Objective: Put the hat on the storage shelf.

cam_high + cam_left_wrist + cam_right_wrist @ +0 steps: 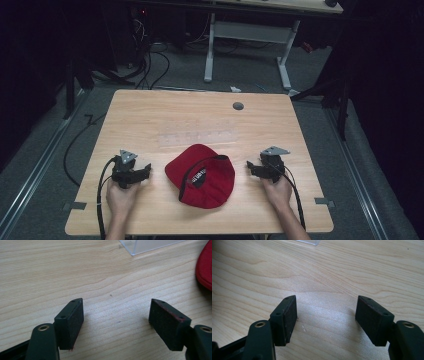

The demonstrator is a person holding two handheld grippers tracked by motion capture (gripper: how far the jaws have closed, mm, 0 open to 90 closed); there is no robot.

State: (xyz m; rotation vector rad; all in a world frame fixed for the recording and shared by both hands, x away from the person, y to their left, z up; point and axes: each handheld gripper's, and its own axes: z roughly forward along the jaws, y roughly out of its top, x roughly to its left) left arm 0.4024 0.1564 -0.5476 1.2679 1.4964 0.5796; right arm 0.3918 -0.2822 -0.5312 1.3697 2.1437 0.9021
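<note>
A red cap (201,175) with a black strap and a label inside lies upside down near the table's front middle. My left gripper (141,172) rests on the wood to the cap's left, open, with bare table between its jaws (116,320). The cap's red edge (205,266) shows at the right side of the left gripper view. My right gripper (252,167) sits to the cap's right, also open, and only wood lies between its jaws (325,318). Neither gripper touches the cap.
A clear plastic tray (197,136) lies flat behind the cap, its corner (147,245) showing in the left gripper view. A round grey grommet (238,106) sits near the table's far edge. Beyond the wooden table (150,115) stand a white desk frame and cables.
</note>
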